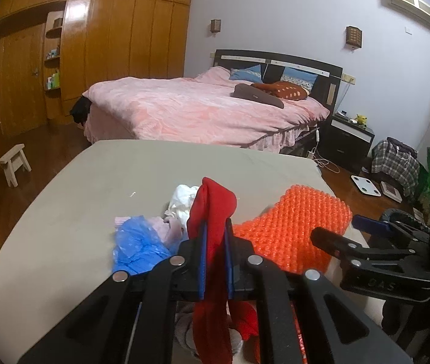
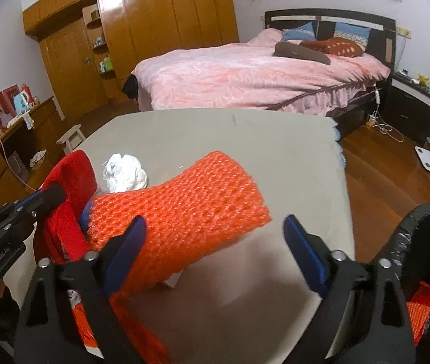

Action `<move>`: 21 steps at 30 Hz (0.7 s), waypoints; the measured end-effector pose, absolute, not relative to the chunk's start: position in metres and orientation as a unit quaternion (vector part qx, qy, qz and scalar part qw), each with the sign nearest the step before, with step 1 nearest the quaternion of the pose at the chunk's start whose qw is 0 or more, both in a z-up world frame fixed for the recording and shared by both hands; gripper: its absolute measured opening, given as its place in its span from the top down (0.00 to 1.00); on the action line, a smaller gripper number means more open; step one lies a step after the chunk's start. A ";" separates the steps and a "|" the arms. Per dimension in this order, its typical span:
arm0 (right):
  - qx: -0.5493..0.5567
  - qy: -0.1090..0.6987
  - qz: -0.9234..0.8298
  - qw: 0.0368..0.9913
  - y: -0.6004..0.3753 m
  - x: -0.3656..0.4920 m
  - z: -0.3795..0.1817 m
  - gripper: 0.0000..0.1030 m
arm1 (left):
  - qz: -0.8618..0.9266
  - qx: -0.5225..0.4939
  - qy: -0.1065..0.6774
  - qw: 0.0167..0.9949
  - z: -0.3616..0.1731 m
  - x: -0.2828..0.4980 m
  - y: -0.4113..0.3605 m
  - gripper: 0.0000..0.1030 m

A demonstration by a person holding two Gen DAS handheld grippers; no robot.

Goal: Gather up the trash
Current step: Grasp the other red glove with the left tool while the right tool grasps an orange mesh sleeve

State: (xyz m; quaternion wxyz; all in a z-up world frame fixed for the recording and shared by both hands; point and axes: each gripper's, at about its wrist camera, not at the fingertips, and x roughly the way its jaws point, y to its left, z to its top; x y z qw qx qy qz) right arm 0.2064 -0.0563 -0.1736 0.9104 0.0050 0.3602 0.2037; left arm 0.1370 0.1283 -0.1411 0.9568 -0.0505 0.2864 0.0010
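My left gripper is shut on a red cloth and holds it above the beige table. The cloth also shows in the right wrist view. An orange foam net lies on the table, also seen in the left wrist view. My right gripper is open just above the net's near end. Crumpled white paper lies behind the net. A blue plastic bag and pale pink plastic lie left of the red cloth.
A black-lined trash bin stands at the table's right, with an orange net piece inside. Beyond the table are a pink bed, a wooden wardrobe, a small stool, a nightstand and a floor scale.
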 end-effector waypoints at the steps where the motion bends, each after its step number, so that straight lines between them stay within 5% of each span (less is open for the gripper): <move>1: 0.006 0.363 0.209 0.908 -0.055 0.208 -0.174 0.26 | 0.001 -0.051 0.286 0.957 -0.142 0.137 0.129 0.90; 6: 0.017 0.374 0.247 0.894 -0.049 0.210 -0.174 0.58 | 0.002 -0.052 0.284 0.957 -0.141 0.136 0.131 0.90; 8: 0.019 0.371 0.257 0.892 -0.048 0.210 -0.172 0.81 | 0.002 -0.052 0.282 0.958 -0.139 0.136 0.131 0.90; 21: 0.025 0.326 0.279 0.903 -0.056 0.193 -0.131 0.87 | 0.004 -0.043 0.258 0.965 -0.117 0.125 0.126 0.90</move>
